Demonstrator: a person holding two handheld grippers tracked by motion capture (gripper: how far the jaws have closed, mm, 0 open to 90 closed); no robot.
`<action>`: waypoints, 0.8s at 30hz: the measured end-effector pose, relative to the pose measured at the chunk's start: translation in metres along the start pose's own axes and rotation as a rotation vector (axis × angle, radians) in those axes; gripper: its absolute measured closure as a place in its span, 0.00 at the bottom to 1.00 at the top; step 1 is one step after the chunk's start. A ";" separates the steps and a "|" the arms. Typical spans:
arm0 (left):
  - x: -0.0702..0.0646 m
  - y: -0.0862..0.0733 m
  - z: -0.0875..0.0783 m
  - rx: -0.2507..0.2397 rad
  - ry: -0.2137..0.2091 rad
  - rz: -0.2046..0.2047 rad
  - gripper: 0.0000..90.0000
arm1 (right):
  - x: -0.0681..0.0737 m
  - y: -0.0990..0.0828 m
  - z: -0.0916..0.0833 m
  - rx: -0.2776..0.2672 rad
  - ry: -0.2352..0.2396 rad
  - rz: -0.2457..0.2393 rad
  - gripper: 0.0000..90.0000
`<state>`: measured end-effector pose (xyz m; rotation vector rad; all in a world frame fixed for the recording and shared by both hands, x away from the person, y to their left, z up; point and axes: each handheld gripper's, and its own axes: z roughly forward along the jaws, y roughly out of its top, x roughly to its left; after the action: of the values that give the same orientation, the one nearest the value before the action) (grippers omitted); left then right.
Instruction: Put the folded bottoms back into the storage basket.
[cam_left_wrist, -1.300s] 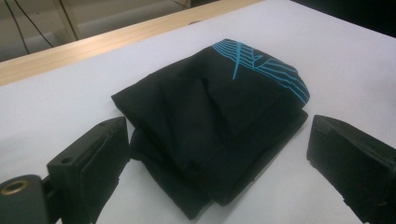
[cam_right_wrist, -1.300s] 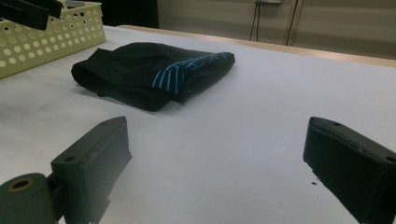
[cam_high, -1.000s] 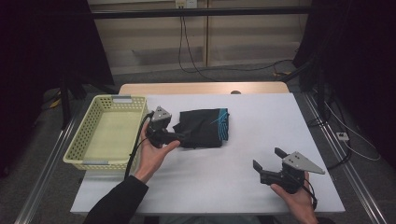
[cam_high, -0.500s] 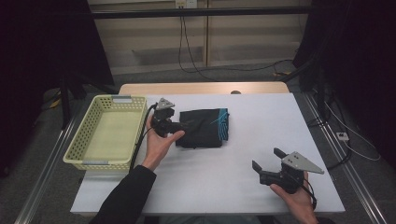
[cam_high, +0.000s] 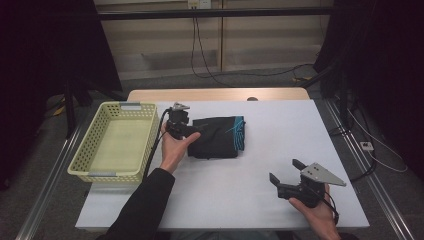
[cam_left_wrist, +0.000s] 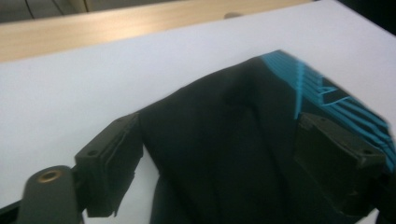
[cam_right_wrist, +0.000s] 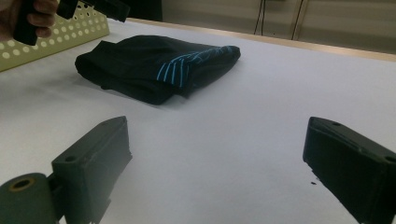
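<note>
Nearest the person's edge of the white table (cam_high: 220, 200), the right gripper (cam_high: 292, 176) is held low and idle, its jaws spread wide with nothing between them; in the right gripper view they frame bare tabletop, with the folded garment (cam_right_wrist: 154, 70) lying well beyond. Farther in, the left gripper (cam_high: 192, 134) is brought to the left edge of the folded black garment (cam_high: 217, 136), which lies flat near the middle of the table, its blue-striped band turned toward the right. In the left gripper view the jaws are seen wide apart and straddling the dark cloth (cam_left_wrist: 219, 140), but no grasp is made yet. The step in hand is judged to be the reach for the garment; for the next move, the jaws must be lowered onto the folded edge and closed on all layers, so that the fold is not shaken loose when lifted. Just left of the garment, a yellow perforated basket (cam_high: 85, 150) stands empty, the likely destination; its near wall would have to be cleared. Beyond the table, cables (cam_high: 210, 55) trail across the floor, out of the way.
</note>
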<state>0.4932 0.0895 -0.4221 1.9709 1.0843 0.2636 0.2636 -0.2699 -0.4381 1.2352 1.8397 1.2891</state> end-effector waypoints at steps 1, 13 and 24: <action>0.003 -0.001 0.001 0.015 0.005 -0.008 0.23 | 0.000 0.000 0.000 0.003 -0.001 0.001 0.08; 0.016 -0.012 0.015 0.107 0.035 -0.056 0.40 | 0.000 -0.001 0.000 0.011 0.004 0.001 0.08; 0.009 -0.023 0.027 0.163 0.042 -0.084 0.48 | 0.000 -0.001 0.001 0.023 0.005 -0.002 0.08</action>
<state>0.4995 0.0875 -0.4578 2.0647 1.2465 0.1771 0.2640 -0.2692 -0.4397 1.2427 1.8633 1.2749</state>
